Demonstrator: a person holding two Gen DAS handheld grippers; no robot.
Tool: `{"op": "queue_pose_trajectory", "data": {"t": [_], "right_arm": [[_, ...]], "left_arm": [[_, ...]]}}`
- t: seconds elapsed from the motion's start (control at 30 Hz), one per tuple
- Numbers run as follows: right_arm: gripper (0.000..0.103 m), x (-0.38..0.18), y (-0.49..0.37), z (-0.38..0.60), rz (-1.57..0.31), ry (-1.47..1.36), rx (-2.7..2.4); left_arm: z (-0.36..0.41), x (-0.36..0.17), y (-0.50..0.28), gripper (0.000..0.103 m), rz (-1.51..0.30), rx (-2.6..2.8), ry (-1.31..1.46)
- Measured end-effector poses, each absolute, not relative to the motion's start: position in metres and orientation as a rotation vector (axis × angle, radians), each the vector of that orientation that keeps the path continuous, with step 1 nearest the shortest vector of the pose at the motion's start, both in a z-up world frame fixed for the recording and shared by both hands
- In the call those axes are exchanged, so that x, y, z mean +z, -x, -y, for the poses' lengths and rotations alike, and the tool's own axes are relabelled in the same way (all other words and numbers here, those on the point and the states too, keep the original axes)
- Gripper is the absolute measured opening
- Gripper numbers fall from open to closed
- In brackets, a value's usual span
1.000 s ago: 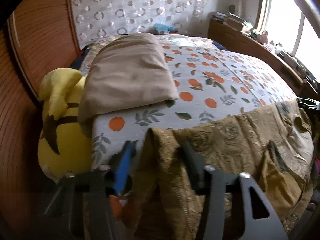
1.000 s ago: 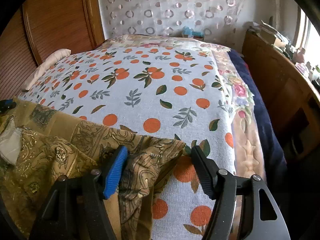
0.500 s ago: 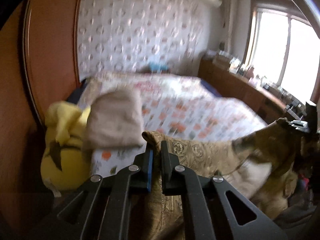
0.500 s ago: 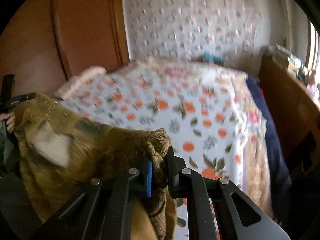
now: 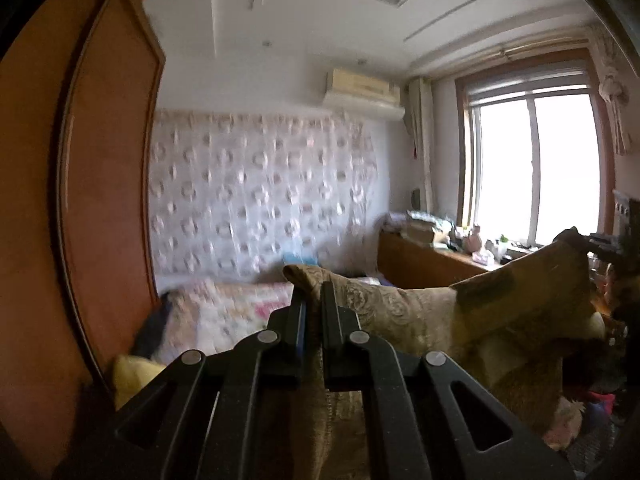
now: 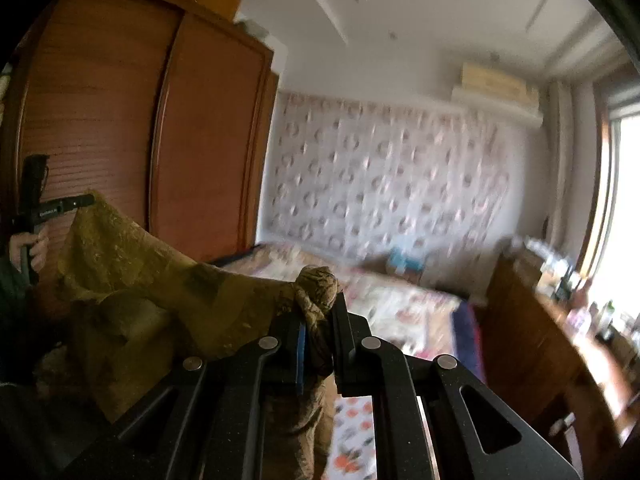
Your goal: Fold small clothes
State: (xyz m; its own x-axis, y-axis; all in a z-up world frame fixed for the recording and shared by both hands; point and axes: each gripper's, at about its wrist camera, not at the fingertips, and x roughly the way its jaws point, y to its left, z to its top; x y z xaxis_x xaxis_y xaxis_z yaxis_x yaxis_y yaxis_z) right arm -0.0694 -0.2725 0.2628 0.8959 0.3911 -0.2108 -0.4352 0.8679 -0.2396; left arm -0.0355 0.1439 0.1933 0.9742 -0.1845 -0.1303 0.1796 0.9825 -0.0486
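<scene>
An olive-gold patterned garment (image 5: 420,312) hangs in the air above the bed, stretched between both grippers. My left gripper (image 5: 313,300) is shut on one corner of it, the cloth bunched over its fingertips. At the far right of the left wrist view the other corner rises to the right gripper. In the right wrist view my right gripper (image 6: 322,312) is shut on a bunched corner of the same garment (image 6: 168,280). The cloth runs left from there to the left gripper (image 6: 86,200), held in a person's hand (image 6: 28,248). The garment's lower part hangs down out of sight.
Below lies the bed (image 6: 400,304) with its orange-print cover (image 6: 348,448). A brown wardrobe (image 6: 120,120) stands on the left, a wooden sideboard (image 6: 540,340) with clutter along the window (image 5: 536,172) on the right. A yellow plush toy (image 5: 132,372) sits at the bed's near left corner.
Both grippers went from open around the garment's edge on the bed to shut on it, then rose and tilted up, lifting the garment off the bed.
</scene>
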Motion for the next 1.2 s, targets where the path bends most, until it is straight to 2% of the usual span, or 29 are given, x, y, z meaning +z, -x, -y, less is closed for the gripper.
{"op": "queue_pose_trajectory", "data": {"t": [0.27, 0.5, 0.63, 0.97, 1.07, 1.2], "right_arm": [[0.010, 0.331, 0.100, 0.262, -0.024, 0.359, 0.379], [0.010, 0.328, 0.077, 0.242, -0.046, 0.376, 0.334], [0.010, 0.295, 0.049, 0.232, -0.135, 0.364, 0.322], [0.010, 0.179, -0.151, 0.196, -0.476, 0.326, 0.282], [0.010, 0.152, -0.195, 0.186, -0.550, 0.317, 0.262], [0.010, 0.149, -0.250, 0.178, -0.579, 0.305, 0.250]], "left_arm": [[-0.163, 0.247, 0.047, 0.007, 0.004, -0.131, 0.028], [-0.169, 0.241, 0.017, 0.007, -0.036, -0.102, 0.027], [-0.164, 0.201, -0.040, 0.007, -0.147, -0.083, 0.044], [-0.152, 0.061, -0.218, 0.007, -0.442, -0.024, 0.050], [-0.144, 0.038, -0.252, 0.007, -0.508, -0.008, 0.029], [-0.143, 0.028, -0.275, 0.007, -0.540, -0.005, 0.031]]}}
